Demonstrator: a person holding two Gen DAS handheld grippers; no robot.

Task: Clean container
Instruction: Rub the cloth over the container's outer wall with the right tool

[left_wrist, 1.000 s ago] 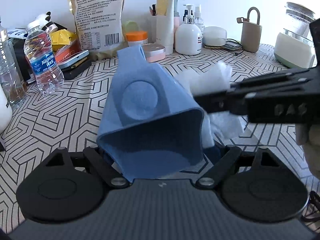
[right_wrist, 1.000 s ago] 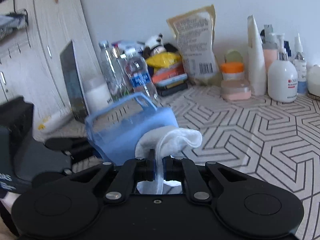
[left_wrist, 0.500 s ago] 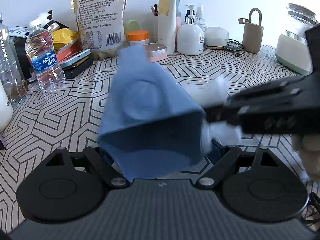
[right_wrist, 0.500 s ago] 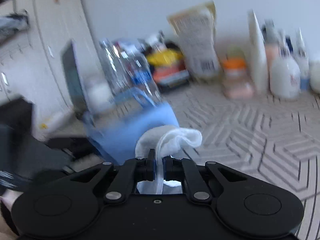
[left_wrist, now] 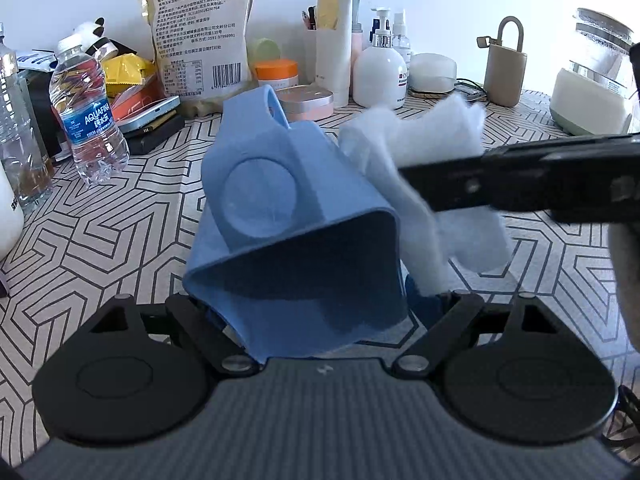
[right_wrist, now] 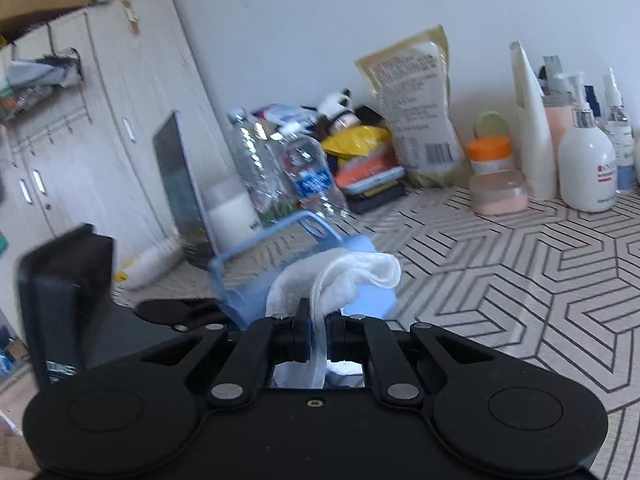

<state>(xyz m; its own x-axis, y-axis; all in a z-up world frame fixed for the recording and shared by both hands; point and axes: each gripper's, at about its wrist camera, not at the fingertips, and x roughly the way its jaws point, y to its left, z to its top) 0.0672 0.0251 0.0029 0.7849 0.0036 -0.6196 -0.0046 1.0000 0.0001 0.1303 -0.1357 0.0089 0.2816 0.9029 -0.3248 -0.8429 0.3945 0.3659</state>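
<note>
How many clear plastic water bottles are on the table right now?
2 are visible. The labelled water bottle stands at the table's left, in front of the yellow packet. A taller bottle stands left of it, at the frame edge. Clutter may hide others.

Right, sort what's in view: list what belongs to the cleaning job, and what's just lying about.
In the job:
soft blue container, gripped by the left gripper
white wiping cloth, pinched by the right gripper

Lying about:
clear water bottle
white pump bottle
tan printed pouch
</note>
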